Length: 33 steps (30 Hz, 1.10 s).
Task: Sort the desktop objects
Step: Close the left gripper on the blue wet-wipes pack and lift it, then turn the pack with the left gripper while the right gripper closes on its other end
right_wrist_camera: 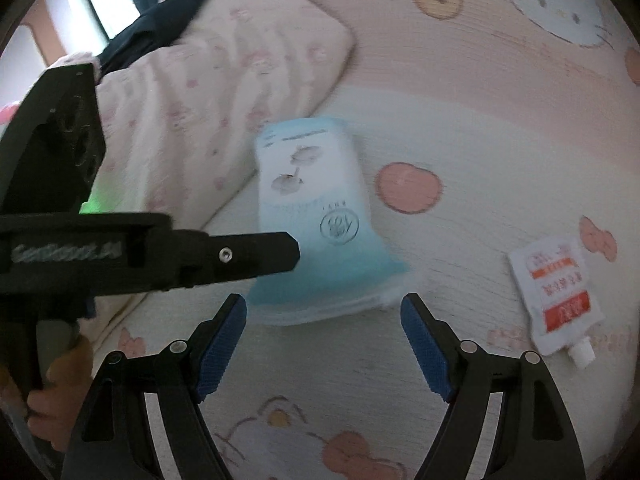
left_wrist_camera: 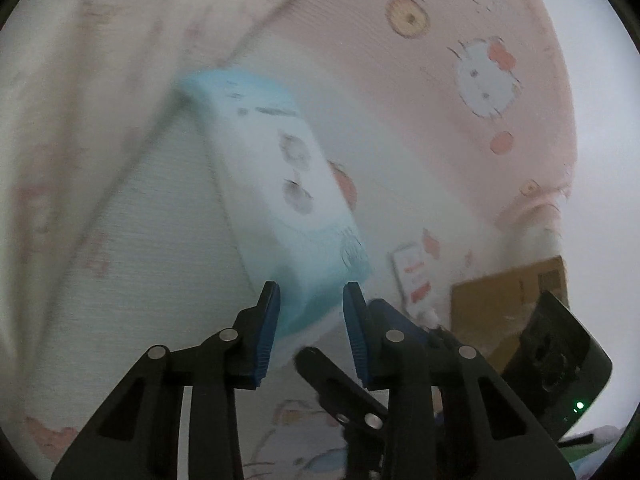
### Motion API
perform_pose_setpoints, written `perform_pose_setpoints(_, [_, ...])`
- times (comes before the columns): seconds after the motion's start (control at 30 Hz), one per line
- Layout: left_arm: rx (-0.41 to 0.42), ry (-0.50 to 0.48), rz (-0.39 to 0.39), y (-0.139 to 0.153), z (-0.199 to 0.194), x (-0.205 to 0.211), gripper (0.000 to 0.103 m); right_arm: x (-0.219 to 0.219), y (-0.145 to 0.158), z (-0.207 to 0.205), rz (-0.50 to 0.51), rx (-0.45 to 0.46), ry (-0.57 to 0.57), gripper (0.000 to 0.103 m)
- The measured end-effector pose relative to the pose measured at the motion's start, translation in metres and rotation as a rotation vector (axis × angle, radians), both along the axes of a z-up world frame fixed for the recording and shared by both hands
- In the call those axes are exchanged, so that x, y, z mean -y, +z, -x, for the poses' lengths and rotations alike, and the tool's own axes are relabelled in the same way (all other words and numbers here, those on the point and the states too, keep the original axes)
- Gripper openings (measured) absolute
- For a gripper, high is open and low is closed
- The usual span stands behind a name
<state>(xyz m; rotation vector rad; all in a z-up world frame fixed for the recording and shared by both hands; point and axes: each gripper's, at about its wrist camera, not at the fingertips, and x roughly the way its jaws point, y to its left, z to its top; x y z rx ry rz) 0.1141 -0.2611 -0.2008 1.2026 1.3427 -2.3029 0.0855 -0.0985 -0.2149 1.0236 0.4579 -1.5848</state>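
A light blue and white soft pack [left_wrist_camera: 288,184] lies on the pink cartoon-print bedspread [left_wrist_camera: 420,100]. My left gripper [left_wrist_camera: 312,304] has its blue pads on either side of the pack's near end and is shut on it. In the right wrist view the same pack [right_wrist_camera: 316,216] lies ahead of my right gripper [right_wrist_camera: 324,320], which is open and empty just short of it. The left gripper's black body [right_wrist_camera: 140,256] reaches in from the left to the pack's near corner. A small white and red spout pouch [right_wrist_camera: 556,292] lies to the right; it also shows in the left wrist view [left_wrist_camera: 416,280].
A pink patterned pillow [right_wrist_camera: 224,92] lies at the back left with a dark cloth [right_wrist_camera: 160,24] on it. A brown cardboard box [left_wrist_camera: 508,300] stands at the right edge. The other gripper's black body [left_wrist_camera: 556,368] sits in front of it.
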Motion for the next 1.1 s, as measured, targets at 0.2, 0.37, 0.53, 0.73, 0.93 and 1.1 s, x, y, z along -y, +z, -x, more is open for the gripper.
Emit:
perform_pose_setpoints(0.2, [-0.005, -0.061, 0.016, 0.001, 0.014, -0.014, 0.036, -0.005, 0.0, 0.017, -0.019, -0.028, -0.07, 0.078])
perform_pose_setpoints(0.37, [0.003, -0.07, 0.088, 0.012, 0.014, -0.014, 0.037, -0.008, 0.004, 0.033, -0.012, -0.05, -0.121, 0.078])
perform_pose_setpoints(0.53, [0.008, -0.068, 0.186, 0.025, 0.012, -0.003, 0.043, -0.015, 0.006, 0.048, -0.028, -0.099, -0.179, 0.078])
perform_pose_setpoints(0.73, [0.014, -0.08, 0.288, 0.04, 0.022, 0.021, 0.053, -0.019, 0.012, 0.056, -0.006, -0.042, -0.18, 0.078])
perform_pose_setpoints(0.93, [0.003, -0.073, 0.31, 0.045, 0.044, 0.059, 0.054, -0.002, 0.008, 0.02, -0.039, -0.079, -0.05, 0.078])
perform_pose_setpoints(1.1, [0.039, -0.083, 0.322, 0.042, 0.058, 0.078, 0.054, 0.01, -0.014, 0.004, -0.14, -0.131, 0.002, 0.078])
